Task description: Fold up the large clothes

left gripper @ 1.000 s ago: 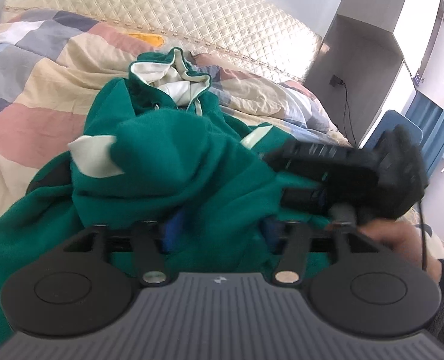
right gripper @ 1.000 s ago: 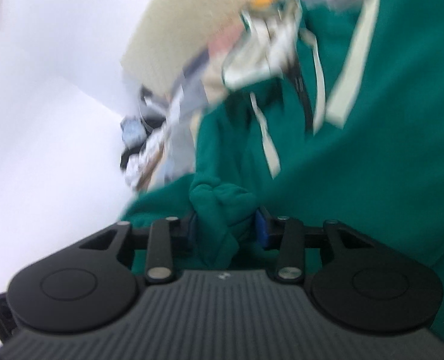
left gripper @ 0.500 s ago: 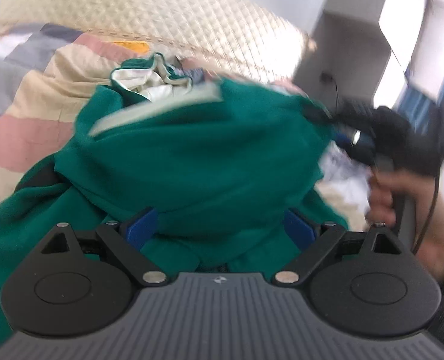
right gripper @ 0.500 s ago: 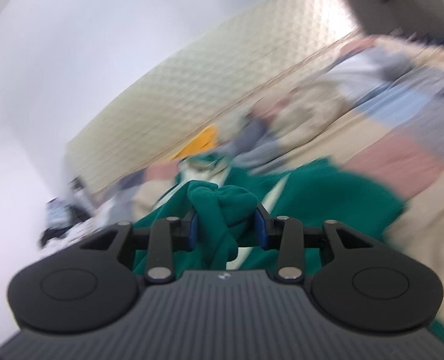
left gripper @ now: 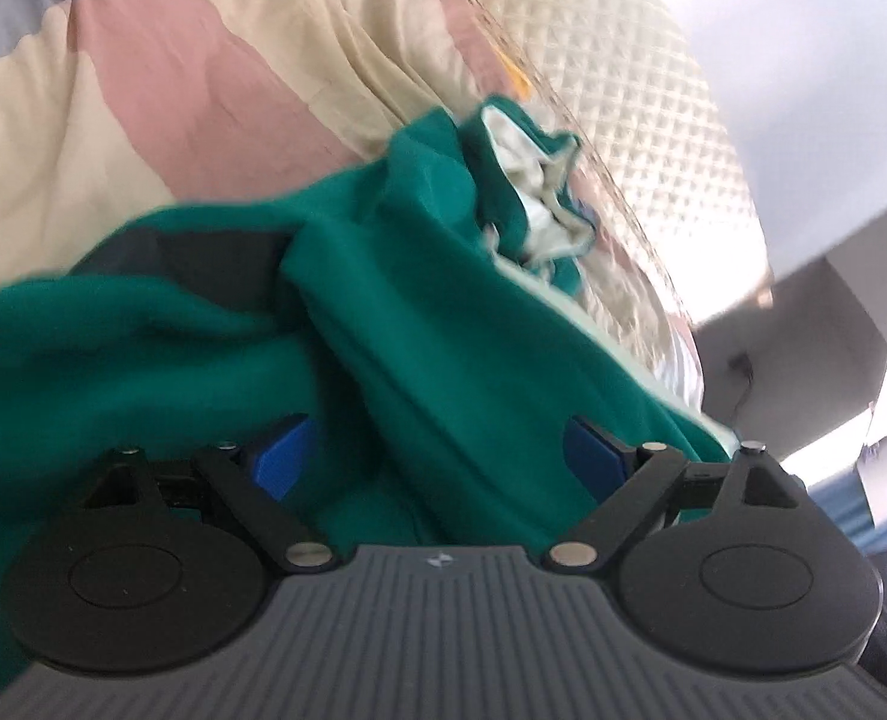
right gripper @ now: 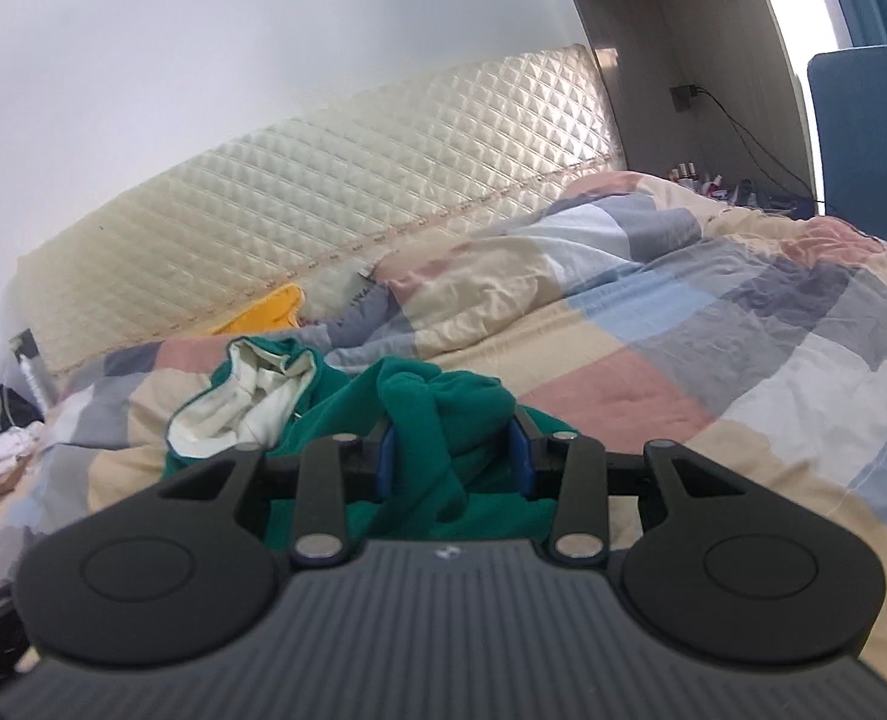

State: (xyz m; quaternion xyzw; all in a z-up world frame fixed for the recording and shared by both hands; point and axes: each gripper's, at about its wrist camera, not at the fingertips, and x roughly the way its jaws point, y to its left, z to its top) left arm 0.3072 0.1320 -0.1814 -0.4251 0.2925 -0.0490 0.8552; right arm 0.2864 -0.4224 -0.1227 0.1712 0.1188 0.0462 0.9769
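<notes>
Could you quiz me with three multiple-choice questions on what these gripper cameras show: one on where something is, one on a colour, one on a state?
1. Where does the green hoodie lie?
A. on the patchwork quilt of the bed
B. on a wooden floor
C. in a laundry basket

2. What colour is the hood lining?
A. red
B. cream-white
C. black

3. How do the two grippers stand?
A. both wide open
B. both shut on fabric
C. left gripper open, right gripper shut on the hoodie

Answers: 1 A, the quilt shows all around the garment. 2 B, the pale inside of the hood shows in both views. 3 C, the left pads stand far apart with fabric lying between them, while the right pads pinch a bunch of green fabric.
</notes>
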